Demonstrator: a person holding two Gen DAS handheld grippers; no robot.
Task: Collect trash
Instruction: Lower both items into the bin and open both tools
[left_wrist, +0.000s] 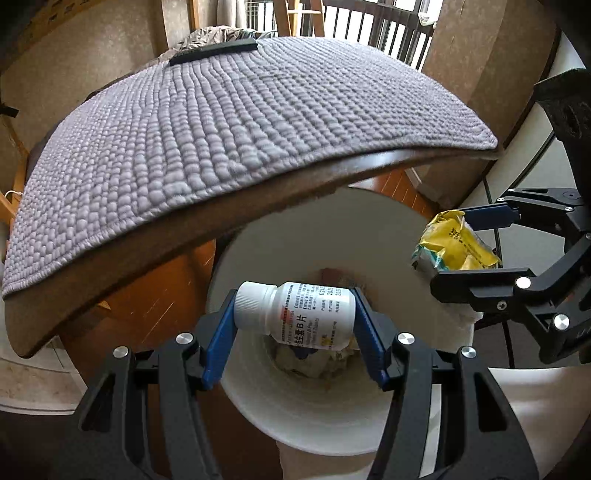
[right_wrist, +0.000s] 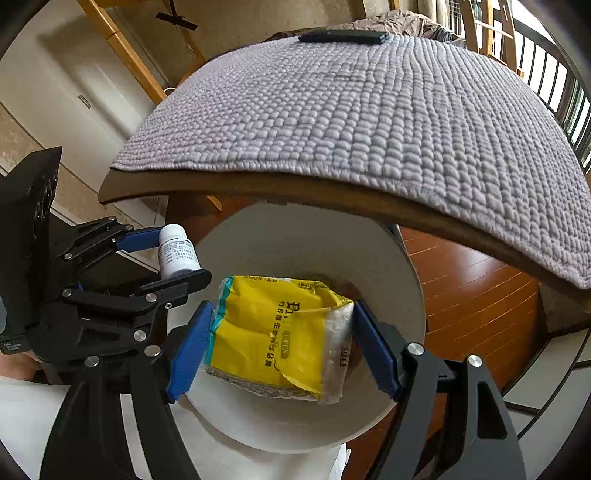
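Observation:
My left gripper (left_wrist: 295, 328) is shut on a white pill bottle (left_wrist: 295, 314), held sideways by cap and base above the mouth of a white trash bin (left_wrist: 258, 243). Crumpled waste lies at the bin's bottom. In the right wrist view the same bottle (right_wrist: 176, 251) and left gripper (right_wrist: 162, 254) show at the left. My right gripper (right_wrist: 280, 339) is shut on a yellow crinkled packet (right_wrist: 269, 332), also over the white bin (right_wrist: 295, 236). From the left wrist view the packet (left_wrist: 454, 243) hangs in the right gripper (left_wrist: 465, 243) at the bin's right edge.
A table with a grey quilted mat (left_wrist: 236, 125) overhangs the far side of the bin; its brown edge (right_wrist: 295, 188) runs just above the rim. A dark flat bar (left_wrist: 214, 51) lies on the mat's far side. Red-brown wood flooring (right_wrist: 472, 291) surrounds the bin.

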